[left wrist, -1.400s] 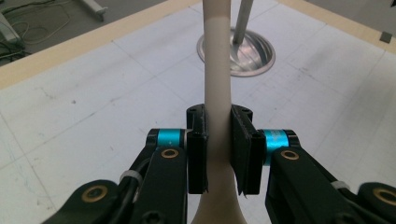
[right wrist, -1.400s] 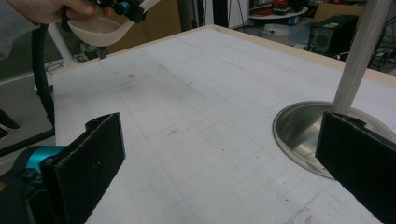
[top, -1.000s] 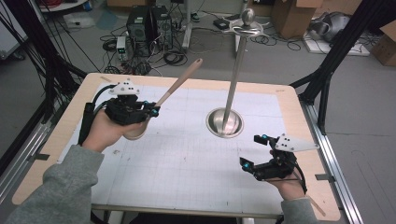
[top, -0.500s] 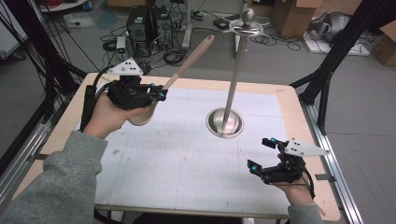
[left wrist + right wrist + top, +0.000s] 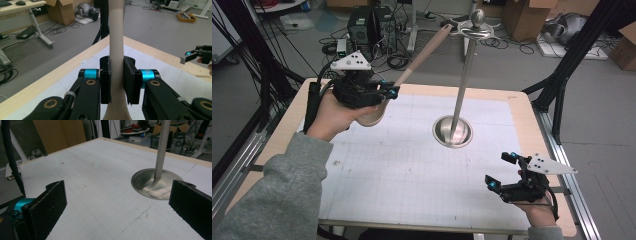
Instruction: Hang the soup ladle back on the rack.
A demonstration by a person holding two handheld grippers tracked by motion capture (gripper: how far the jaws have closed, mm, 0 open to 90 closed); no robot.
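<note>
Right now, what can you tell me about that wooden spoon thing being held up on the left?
The wooden spoon looks like pale, smooth wood, with a long round handle that turns darker brown toward its far end. The left gripper is shut on the handle just above the bowl, its black jaws pressing both sides. The rounded bowl sits below the gripper, by the person's hand. The spoon is lifted off the table and tilted, its handle rising up and away toward the tall metal stand, without touching it.

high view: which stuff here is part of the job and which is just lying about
In the job:
- wooden spoon, handle clamped in the left gripper
- metal stand on the table
- right gripper, open and holding nothing

Lying about:
- cardboard boxes on the floor
- computer tower
</note>
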